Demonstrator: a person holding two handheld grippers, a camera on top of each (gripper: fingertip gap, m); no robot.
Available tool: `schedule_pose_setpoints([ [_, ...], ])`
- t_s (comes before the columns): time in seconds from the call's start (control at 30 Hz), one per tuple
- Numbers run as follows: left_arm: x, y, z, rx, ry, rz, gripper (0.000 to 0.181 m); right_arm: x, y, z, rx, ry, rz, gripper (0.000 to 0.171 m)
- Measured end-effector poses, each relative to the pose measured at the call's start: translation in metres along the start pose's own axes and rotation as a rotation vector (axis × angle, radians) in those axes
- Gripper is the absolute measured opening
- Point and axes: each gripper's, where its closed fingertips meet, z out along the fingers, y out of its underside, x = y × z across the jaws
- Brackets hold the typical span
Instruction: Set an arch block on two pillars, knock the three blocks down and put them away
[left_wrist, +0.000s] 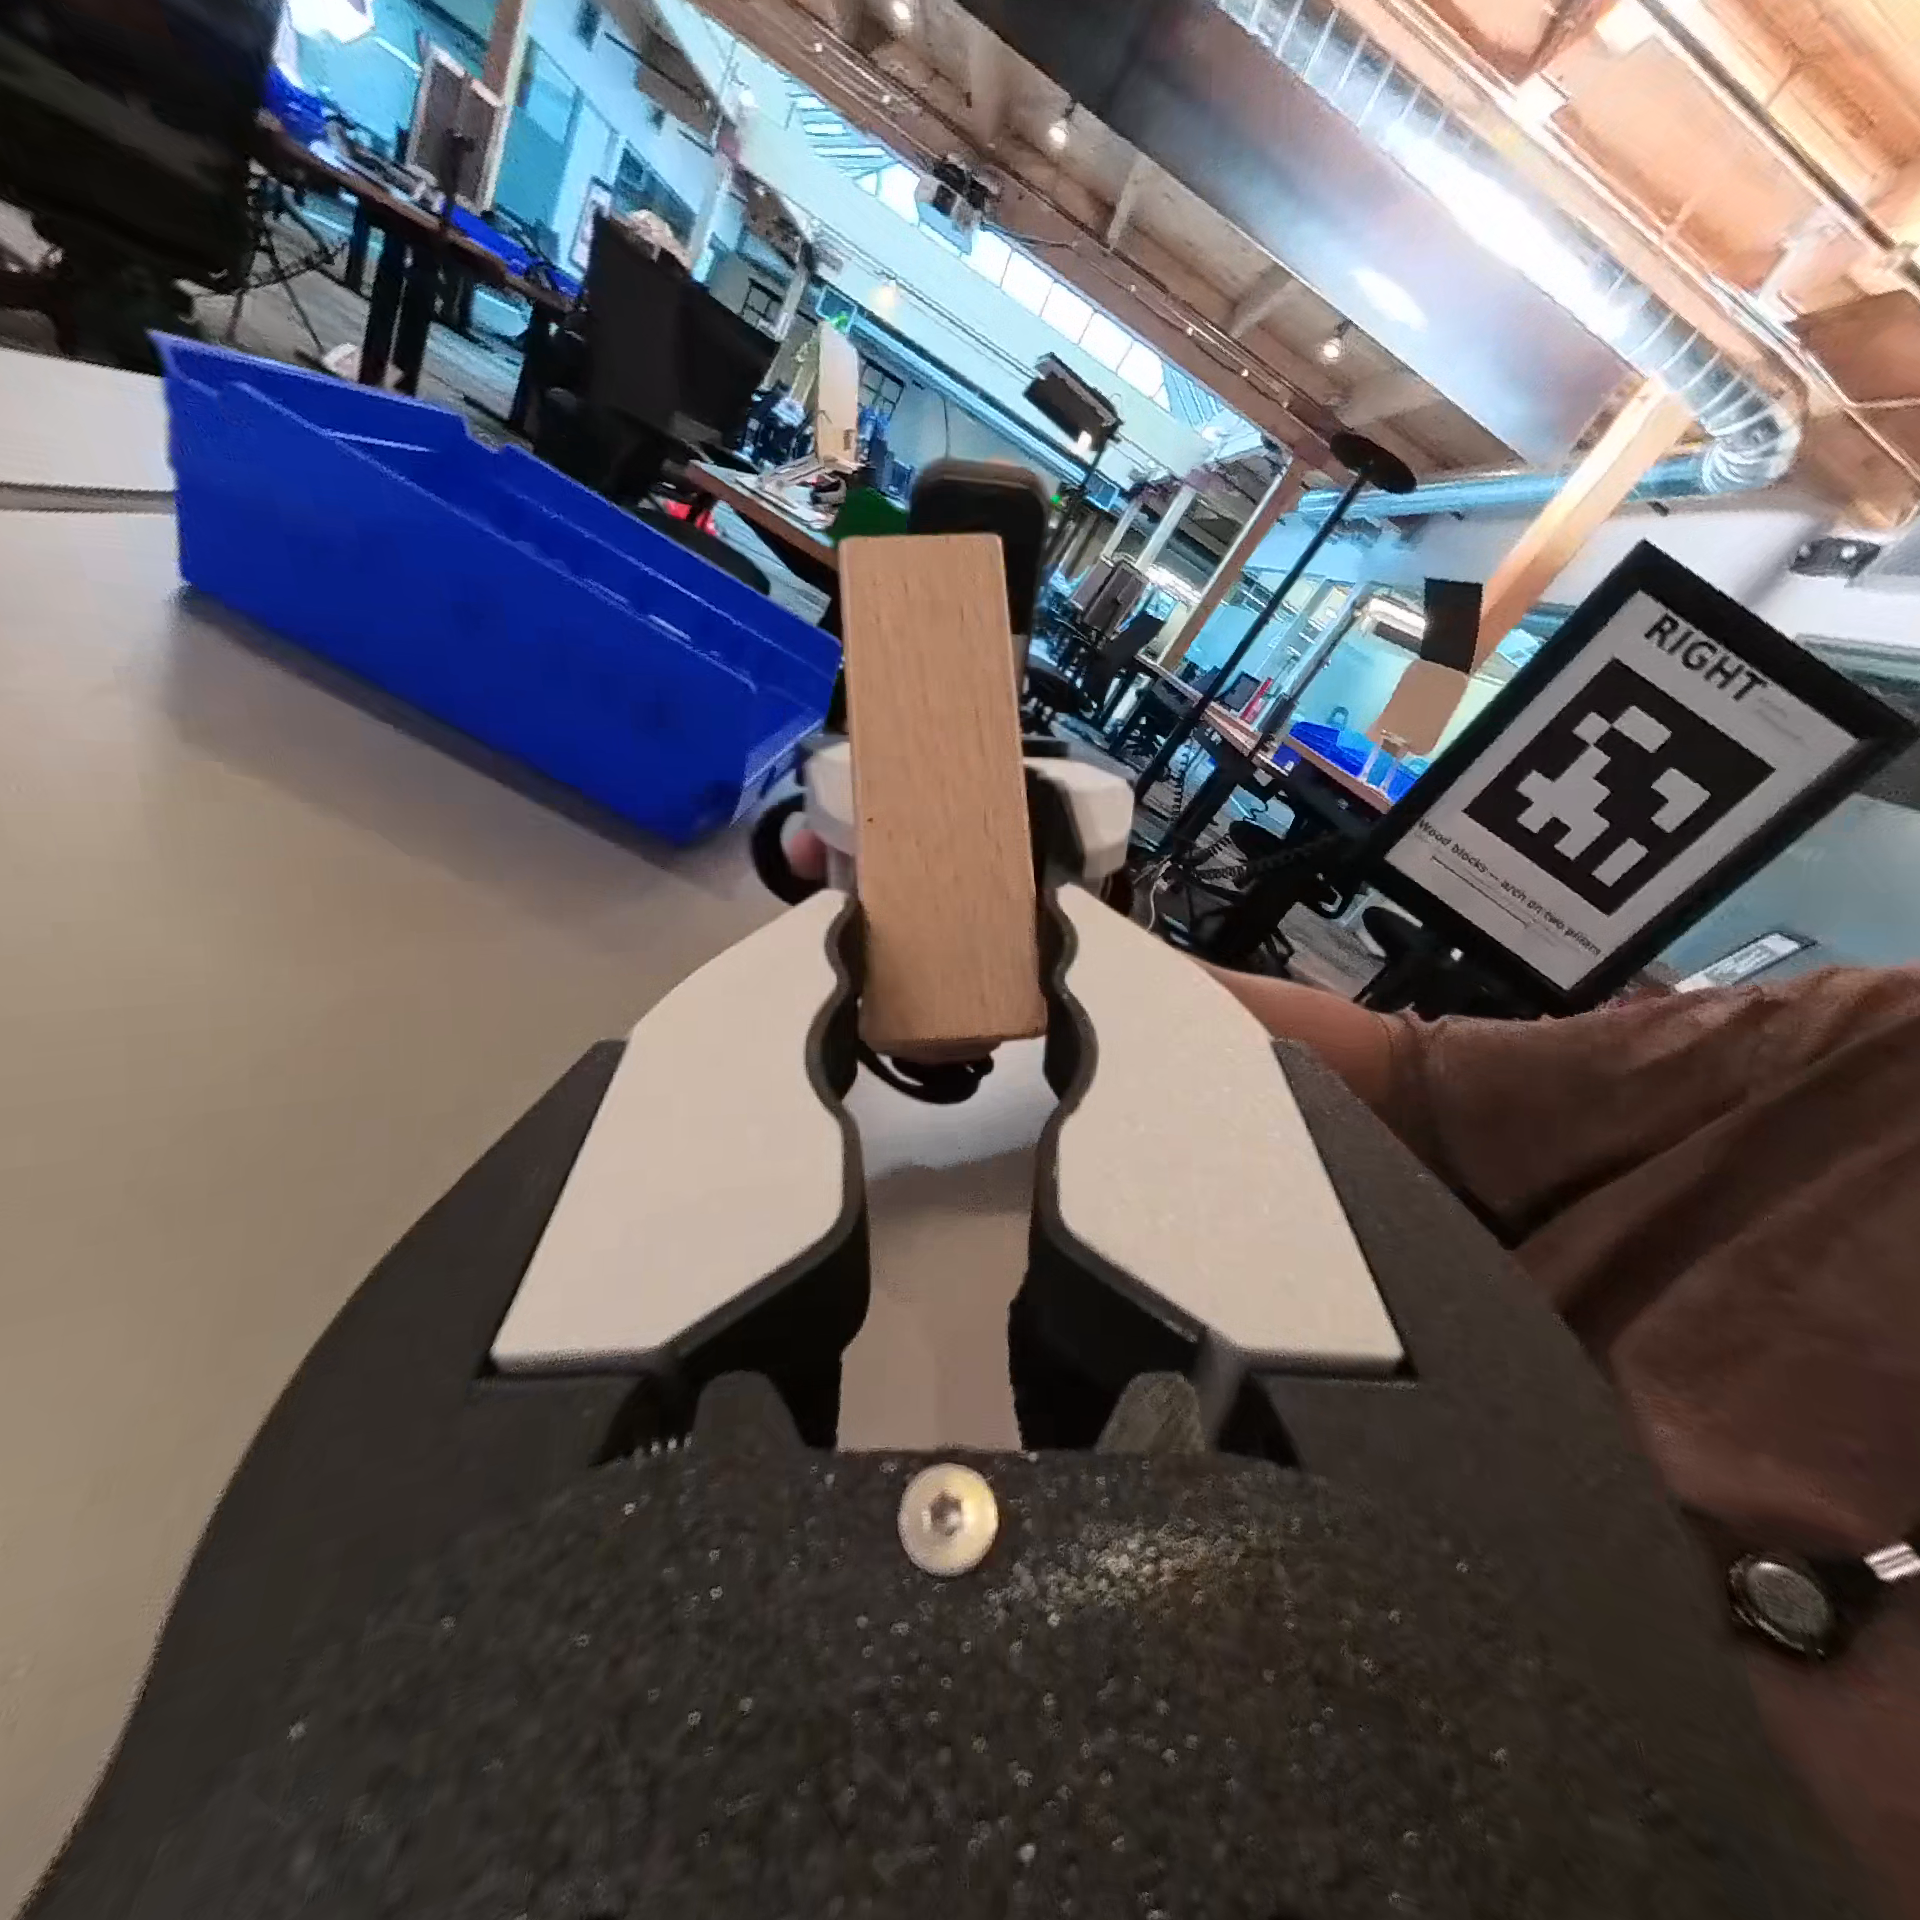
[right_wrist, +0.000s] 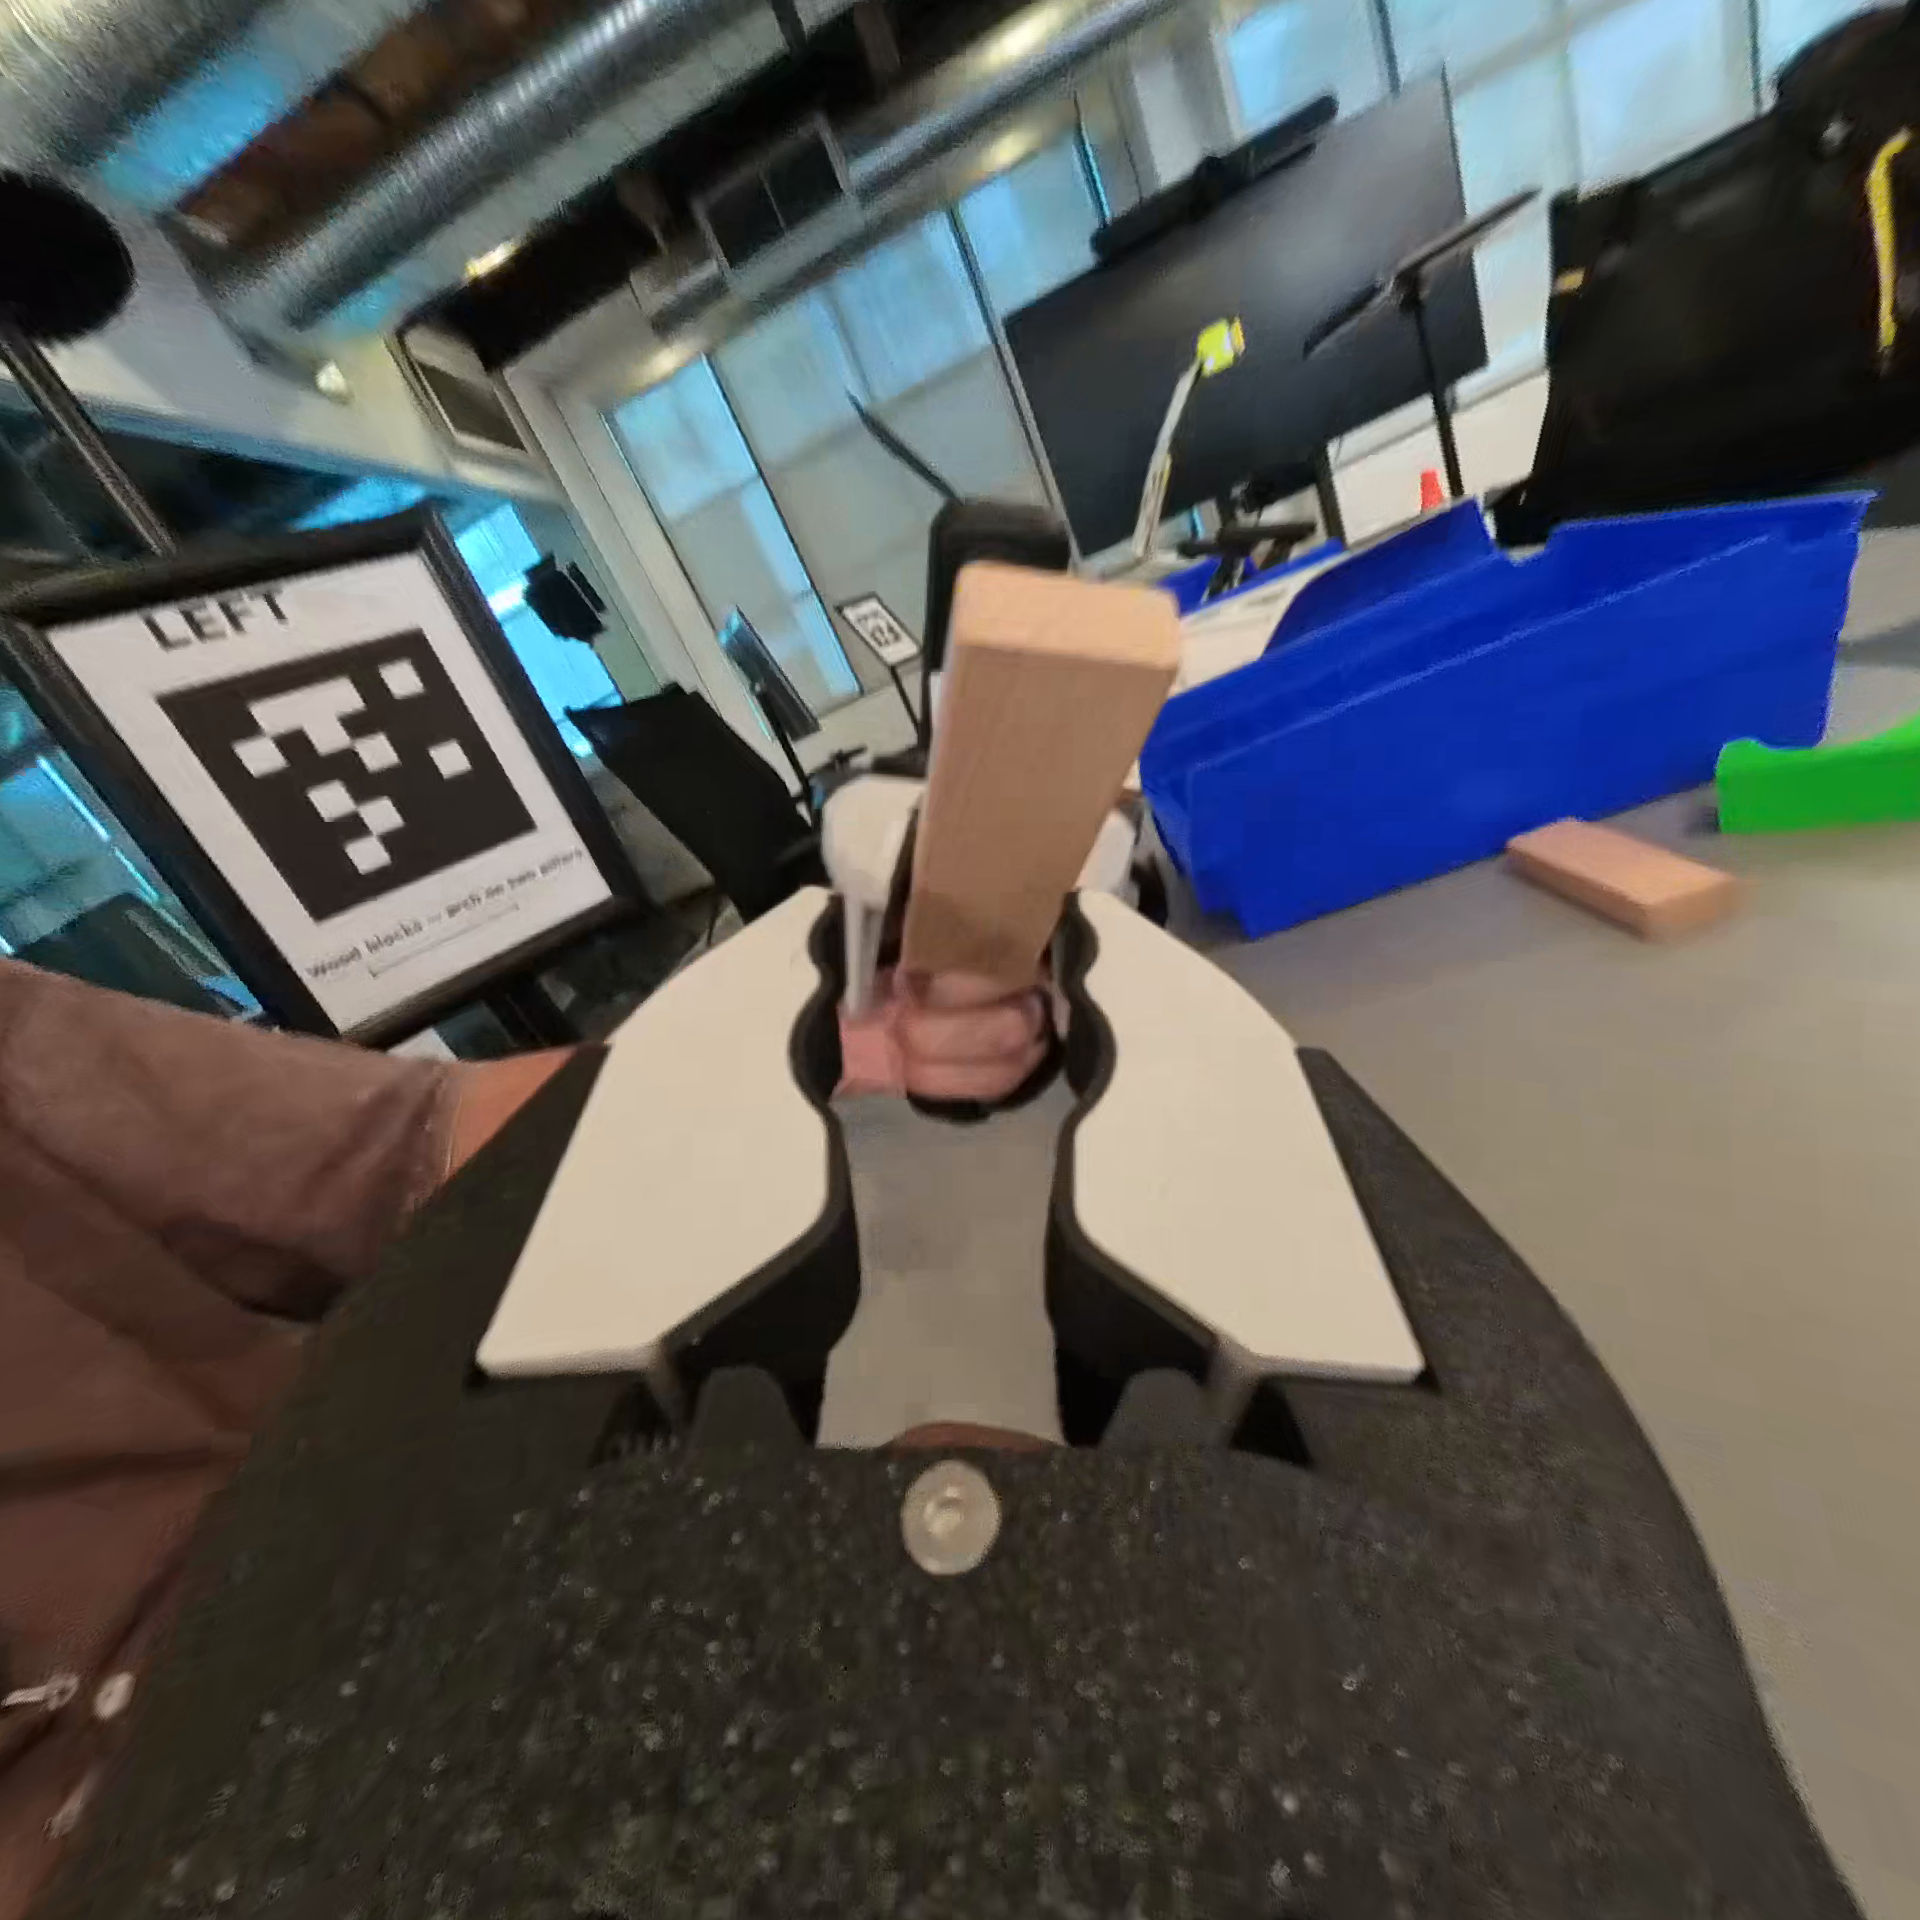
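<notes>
Above the grey surface (right_wrist: 1558, 1143), each tool, left (left_wrist: 948, 971) and right (right_wrist: 961, 961), clamped the same upright wooden block (left_wrist: 940, 790); another block (right_wrist: 1621, 891) and green arch (right_wrist: 1818, 795) lay beside the blue bin (right_wrist: 1507, 748), open room around them.

Your left camera sits just behind the left gripper (left_wrist: 948, 987), low over the grey table (left_wrist: 312, 987). It is tilted upward, so ceiling fills the top of its view. It looks past a framed marker sign (left_wrist: 1621, 790) on its right into the open office. Your right camera rides the same way on the right gripper (right_wrist: 951, 997), looking toward the windows with another framed sign (right_wrist: 332, 769) on its left. The two lenses face each other at close range. Both take in the wooden block (left_wrist: 940, 800) standing at their fingertips, the opposite gripper just behind it, the blue bin (right_wrist: 1507, 748) and the tabletop.
</notes>
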Motion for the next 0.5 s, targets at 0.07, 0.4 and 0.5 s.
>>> schedule_pose_setpoints([
  [0.07,0.003,0.004,0.005,0.000,0.009,0.017,0.032,0.002,-0.005,0.002,0.032,0.014,0.020,0.051],
  [0.4,-0.009,0.009,-0.004,0.010,-0.091,0.051,0.063,0.011,-0.028,-0.025,0.082,0.127,-0.010,0.031],
  [0.5,-0.020,0.013,-0.021,-0.044,-0.193,0.111,0.060,0.011,-0.078,-0.063,0.089,0.330,-0.165,0.031],
])
